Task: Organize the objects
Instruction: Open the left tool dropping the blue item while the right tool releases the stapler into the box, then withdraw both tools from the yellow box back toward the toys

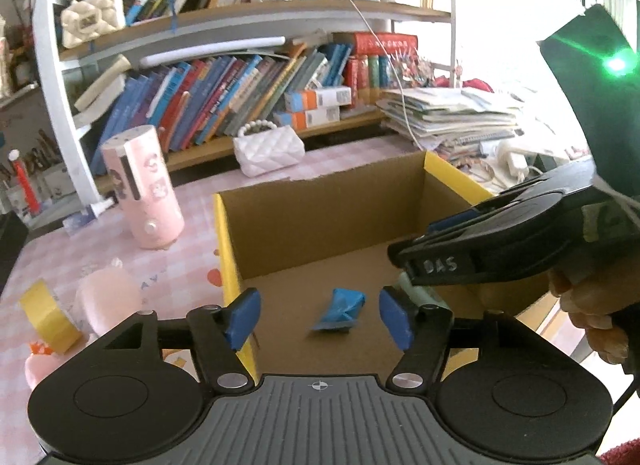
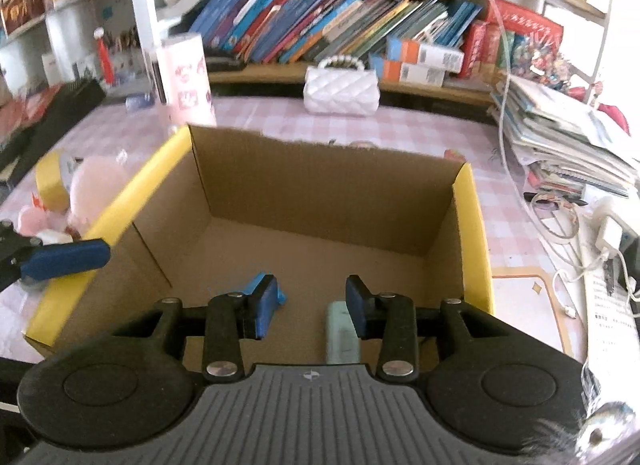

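- Left hand-held gripper (image 1: 318, 315): jaws spread, nothing between the pads, poised over the near-left part of the cardboard box (image 1: 320, 221).
- Right hand-held gripper (image 2: 310, 307): jaws part-way apart, nothing pinched; the right pad sits just over a pale green object (image 2: 340, 339), contact not clear.
- Box: open-topped, brown inside, yellow outside walls, standing on the pink-checked tabletop (image 2: 420, 133).
- In the box: a crumpled blue packet (image 1: 340, 307) lies on the floor, below the left gripper's gap. In the right wrist view it is half hidden behind that gripper's left pad.
- Also in the box: the pale green object, near the front, long and flat; what it is cannot be told.
- Rest of the box floor is bare cardboard.
- In the left wrist view the right gripper's body crosses the box's right side, a person's hand (image 1: 588, 317) on its grip, and hides that corner.
- Left of the box, on the tabletop: yellow tape roll (image 1: 50, 319), pink plush toy (image 1: 108, 297), and further back a pink cylinder with cartoon stickers (image 1: 144, 193).
- Behind the box: white quilted handbag with a bead handle (image 2: 342, 87), standing clear of the box wall.
- Right side: a stack of papers and notebooks (image 2: 560, 133), white cables and a charger beside it.
- Back: bookshelf with leaning rows of books (image 1: 240, 93); a cream quilted bag (image 1: 92, 13) on the upper shelf.
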The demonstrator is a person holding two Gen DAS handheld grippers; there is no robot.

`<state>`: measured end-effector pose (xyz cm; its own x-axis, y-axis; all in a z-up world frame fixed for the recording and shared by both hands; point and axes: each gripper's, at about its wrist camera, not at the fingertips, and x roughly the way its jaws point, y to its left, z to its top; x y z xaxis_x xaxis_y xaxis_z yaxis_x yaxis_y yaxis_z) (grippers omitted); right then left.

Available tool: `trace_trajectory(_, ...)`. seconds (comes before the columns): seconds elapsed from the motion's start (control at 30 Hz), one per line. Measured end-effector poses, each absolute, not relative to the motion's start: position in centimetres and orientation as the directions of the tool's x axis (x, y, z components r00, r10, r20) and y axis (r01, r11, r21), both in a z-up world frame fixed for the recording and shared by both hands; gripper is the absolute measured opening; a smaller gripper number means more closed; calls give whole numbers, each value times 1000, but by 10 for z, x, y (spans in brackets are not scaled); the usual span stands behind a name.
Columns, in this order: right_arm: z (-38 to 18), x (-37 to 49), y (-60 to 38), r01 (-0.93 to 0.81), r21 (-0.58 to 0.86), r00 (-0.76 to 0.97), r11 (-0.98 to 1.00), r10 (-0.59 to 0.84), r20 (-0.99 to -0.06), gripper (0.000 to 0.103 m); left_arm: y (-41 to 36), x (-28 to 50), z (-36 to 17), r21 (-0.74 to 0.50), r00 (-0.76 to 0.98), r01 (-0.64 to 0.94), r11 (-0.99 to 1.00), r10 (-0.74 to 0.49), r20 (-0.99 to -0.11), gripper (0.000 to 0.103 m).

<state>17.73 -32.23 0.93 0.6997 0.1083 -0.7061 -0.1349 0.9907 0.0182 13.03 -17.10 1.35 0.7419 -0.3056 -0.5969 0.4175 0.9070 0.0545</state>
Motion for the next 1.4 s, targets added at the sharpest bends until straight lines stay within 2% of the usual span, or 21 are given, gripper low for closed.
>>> trace_trajectory(0.07,16,168,-322,-114,13,723,993,92,-685,38,-166,125,16,49,748,411,910,-306,-588,69)
trace_trajectory(0.13,22,157,-320,-72,-13,756,997,46,-652,47,-161,118,20,44,758,404,914,-307,-576,72)
trace_trajectory(0.3,37,121,-318,37,-66,832,997,-68,-551,56,-147,99,26,32,777,393,919,-313,-546,75)
trace_trajectory(0.57,39,68,-314,172,-46,847,984,-172,-504,58,-126,72,25,12,772,405,914,-334,-540,75)
trace_trajectory(0.9,18,19,-285,233,-47,794,971,-218,-567,59,-99,41,12,14,738,416,909,-329,-590,75)
trace_trajectory(1.4,-8,-22,-239,217,-34,736,976,-186,-651,59,-61,6,-4,9,690,403,915,-298,-660,76)
